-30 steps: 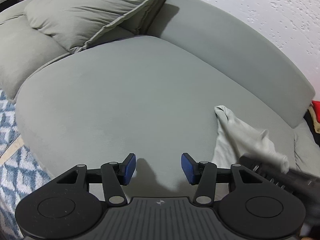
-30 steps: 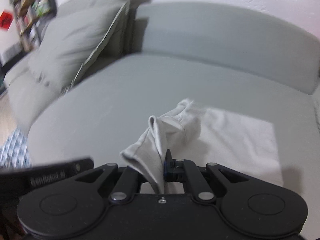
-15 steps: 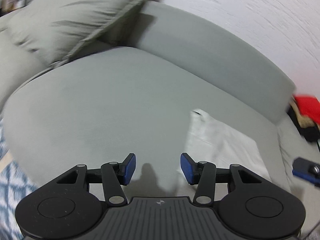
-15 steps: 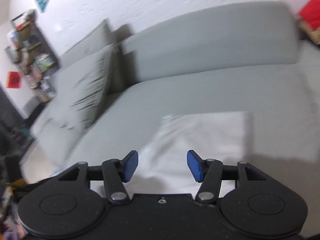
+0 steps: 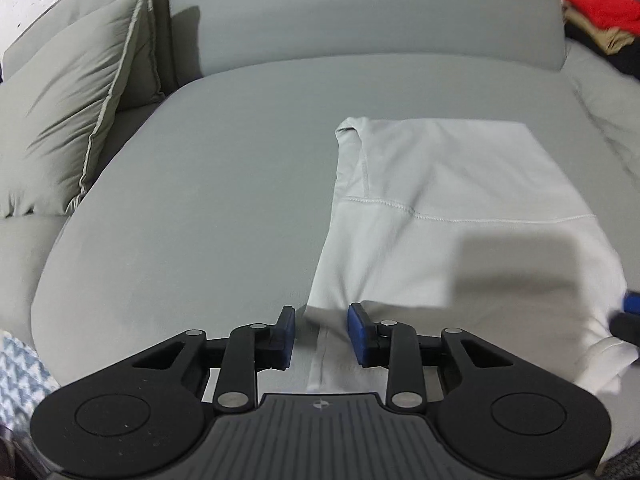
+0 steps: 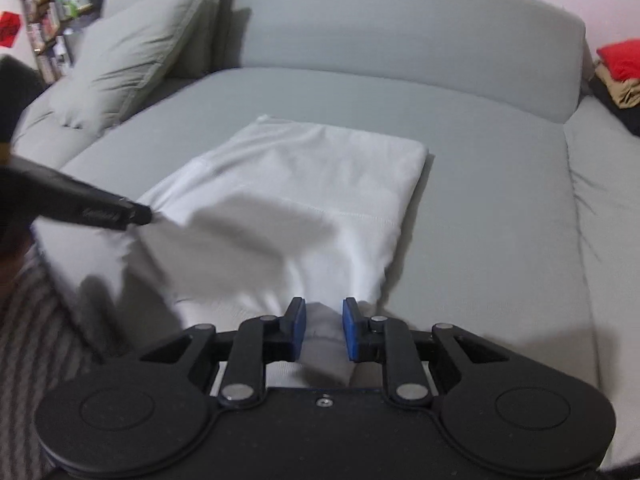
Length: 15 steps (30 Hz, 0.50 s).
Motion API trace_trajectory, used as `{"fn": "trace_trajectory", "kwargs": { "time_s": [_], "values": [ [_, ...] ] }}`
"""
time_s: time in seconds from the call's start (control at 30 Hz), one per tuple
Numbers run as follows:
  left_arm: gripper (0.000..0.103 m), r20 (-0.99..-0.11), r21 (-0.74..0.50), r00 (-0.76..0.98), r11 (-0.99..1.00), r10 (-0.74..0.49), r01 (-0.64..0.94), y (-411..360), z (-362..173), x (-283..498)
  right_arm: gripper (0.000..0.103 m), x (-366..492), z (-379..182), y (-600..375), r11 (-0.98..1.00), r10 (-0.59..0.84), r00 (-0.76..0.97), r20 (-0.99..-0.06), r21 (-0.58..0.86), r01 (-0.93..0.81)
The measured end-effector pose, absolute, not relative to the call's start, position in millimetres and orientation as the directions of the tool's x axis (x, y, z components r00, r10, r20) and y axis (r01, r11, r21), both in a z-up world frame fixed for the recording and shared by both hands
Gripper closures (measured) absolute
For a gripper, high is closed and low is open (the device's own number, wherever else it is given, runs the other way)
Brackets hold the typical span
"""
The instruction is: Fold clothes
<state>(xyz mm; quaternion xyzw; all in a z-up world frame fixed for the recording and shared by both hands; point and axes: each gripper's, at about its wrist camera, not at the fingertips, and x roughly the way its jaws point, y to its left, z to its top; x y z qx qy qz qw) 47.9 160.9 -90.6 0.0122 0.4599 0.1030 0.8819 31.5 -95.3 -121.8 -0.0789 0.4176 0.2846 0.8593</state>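
White cloth, a folded garment (image 5: 452, 208), lay flat on the grey sofa seat (image 5: 208, 200), toward the front edge and more to the right side of the seat. One stitched hem ran across its middle. The near end of the garment hung close to the front edge of the seat.

The left hand-held gripper (image 5: 321, 336) was at the near left corner of the garment. Its blue pads (image 5: 357, 334) stood a little apart and were closing. The cloth edge lay between them, but the pads did not press on it.

The right hand-held gripper (image 6: 324, 328) was at the near right corner. Its jaws were closing too, and a bunched bit of the white cloth sat between the blue pads, touching both.

A grey cushion (image 6: 128, 56) leaned at the back left corner of the sofa. A red cloth (image 6: 620, 58) lay on a small pile past the right end of the backrest (image 6: 400, 28). A shelf (image 6: 52, 12) with small things stood far off on the left.
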Motion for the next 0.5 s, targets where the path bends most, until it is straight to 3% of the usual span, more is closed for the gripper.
{"fn": "trace_trajectory", "kwargs": {
  "time_s": [0.23,0.37,0.5],
  "values": [
    [0.072,-0.713,0.047,0.695,0.996,0.090,-0.081,138,-64,13,0.082,45,-96,-133,0.845,0.486,0.476,-0.733,0.255,-0.470],
    [0.069,-0.737,0.088,0.670,0.995,0.092,-0.039,108,-78,47,0.083,75,-104,-104,0.847,0.492,0.489,-0.721,0.266,-0.460],
    [0.068,-0.797,0.146,0.593,0.989,0.112,0.009,86,-107,57,0.083,87,-134,-86,0.884,0.414,0.470,-0.780,0.221,-0.413]
  ]
}}
